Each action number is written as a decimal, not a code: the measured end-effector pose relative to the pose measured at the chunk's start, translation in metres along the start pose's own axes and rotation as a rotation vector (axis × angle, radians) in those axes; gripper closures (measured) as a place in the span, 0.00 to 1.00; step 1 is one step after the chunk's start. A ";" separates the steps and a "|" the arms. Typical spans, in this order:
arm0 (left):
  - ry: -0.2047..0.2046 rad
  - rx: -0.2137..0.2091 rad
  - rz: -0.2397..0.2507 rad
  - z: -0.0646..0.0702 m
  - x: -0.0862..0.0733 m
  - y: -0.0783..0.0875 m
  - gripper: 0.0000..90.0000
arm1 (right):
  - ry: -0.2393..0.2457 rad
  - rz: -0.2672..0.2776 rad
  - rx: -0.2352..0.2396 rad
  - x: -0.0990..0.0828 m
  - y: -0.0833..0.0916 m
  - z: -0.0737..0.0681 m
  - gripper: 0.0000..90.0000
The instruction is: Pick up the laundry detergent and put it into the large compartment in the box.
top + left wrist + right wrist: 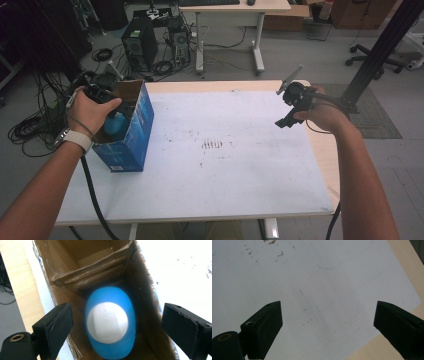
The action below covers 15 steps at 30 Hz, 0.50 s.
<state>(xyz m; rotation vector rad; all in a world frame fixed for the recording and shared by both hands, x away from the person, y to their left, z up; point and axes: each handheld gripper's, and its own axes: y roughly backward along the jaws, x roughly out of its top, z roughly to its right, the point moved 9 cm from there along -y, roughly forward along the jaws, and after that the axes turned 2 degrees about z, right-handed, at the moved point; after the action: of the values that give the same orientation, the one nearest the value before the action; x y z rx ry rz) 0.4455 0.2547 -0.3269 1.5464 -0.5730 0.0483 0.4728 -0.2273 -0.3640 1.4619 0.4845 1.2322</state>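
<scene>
1. The blue egg-shaped object (110, 323) with a white round patch facing up lies down inside the open cardboard box (131, 131), which stands at the left of the high view on the worktop (235, 165).
2. The left tongs (113, 327) hang over the box mouth with jaws wide, one on either side of the egg and neither touching it.
3. The right tongs (328, 327) are also wide and hold nothing, over bare white worktop at the right of the high view.
4. The egg looks smooth and rounded, so I'd judge it slippery and likely light; whether it is hard or soft I cannot tell.
5. The best hold looks to be across its narrower middle, the pads square on its sides; nearer either end it would likely squirt out.
6. The box walls stand close beside it, leaving little room for the jaws.
</scene>
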 end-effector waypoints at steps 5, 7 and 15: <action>-0.015 -0.003 0.006 0.004 0.001 0.006 0.12 | -0.005 0.002 -0.001 -0.001 0.002 0.000 0.09; -0.022 -0.004 0.008 0.006 0.001 0.008 0.12 | -0.004 0.003 -0.001 -0.001 0.002 -0.001 0.09; -0.059 -0.008 0.021 0.011 0.005 0.024 0.12 | -0.004 0.006 -0.003 -0.001 0.005 -0.002 0.09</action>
<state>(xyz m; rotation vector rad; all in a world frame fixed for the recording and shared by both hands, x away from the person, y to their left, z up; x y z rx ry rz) 0.4373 0.2436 -0.3040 1.5381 -0.6349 0.0163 0.4694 -0.2288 -0.3604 1.4637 0.4756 1.2339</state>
